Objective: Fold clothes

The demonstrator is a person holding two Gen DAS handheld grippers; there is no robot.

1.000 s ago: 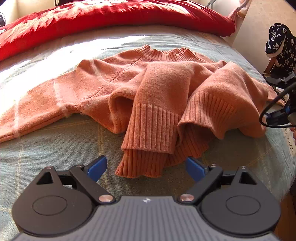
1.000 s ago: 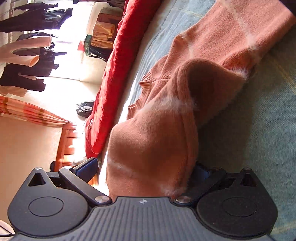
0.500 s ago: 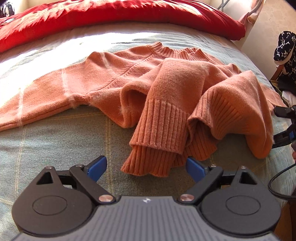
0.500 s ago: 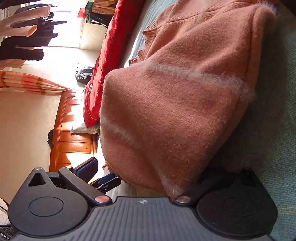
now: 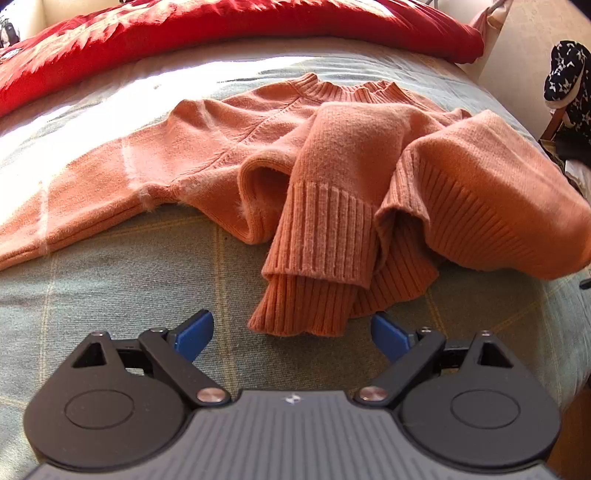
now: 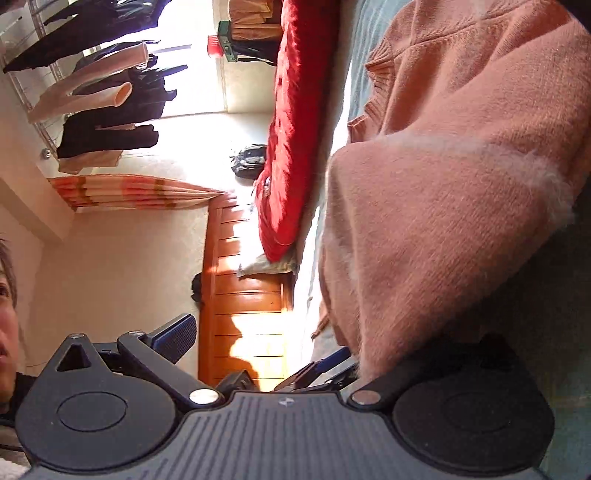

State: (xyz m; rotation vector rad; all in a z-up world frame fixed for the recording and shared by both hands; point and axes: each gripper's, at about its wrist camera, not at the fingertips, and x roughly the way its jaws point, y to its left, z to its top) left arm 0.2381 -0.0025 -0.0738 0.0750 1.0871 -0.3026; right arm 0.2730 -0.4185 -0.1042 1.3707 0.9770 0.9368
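Orange knit sweater [image 5: 332, 173] lay on a bed, on a grey-green checked bedspread [image 5: 129, 280], with a red quilt [image 5: 221, 33] bunched along the far side. Fabric fuzzy, with pale brushed streaks crossing the body and one sleeve. Ribbed collar [image 5: 354, 88] pointed toward the red quilt. One sleeve stretched out flat to the left of the left wrist view. The other sleeve was folded across the chest, its ribbed cuff [image 5: 325, 229] lying on top of the ribbed hem. Hem rucked up and crumpled, its nearest edge just ahead of the left gripper [image 5: 291, 332]. The right part of the body was lifted into a rounded hump.

Left gripper hung over the bedspread, tilted down, blue fingers [image 5: 194, 334] spread wide, nothing between them, not touching the knit.

Right gripper [image 6: 258, 350] turned on its side, so the bed ran vertically in its view. A thick fold of the sweater [image 6: 443, 221] draped over its right finger, hiding it. Left finger [image 6: 175, 338] stood well clear of the cloth. Could not tell whether this one was clenched or released on the fabric.

Background: wooden bed frame [image 6: 243, 295], striped curtain [image 6: 129, 192], dark clothes on a rack [image 6: 110, 103].
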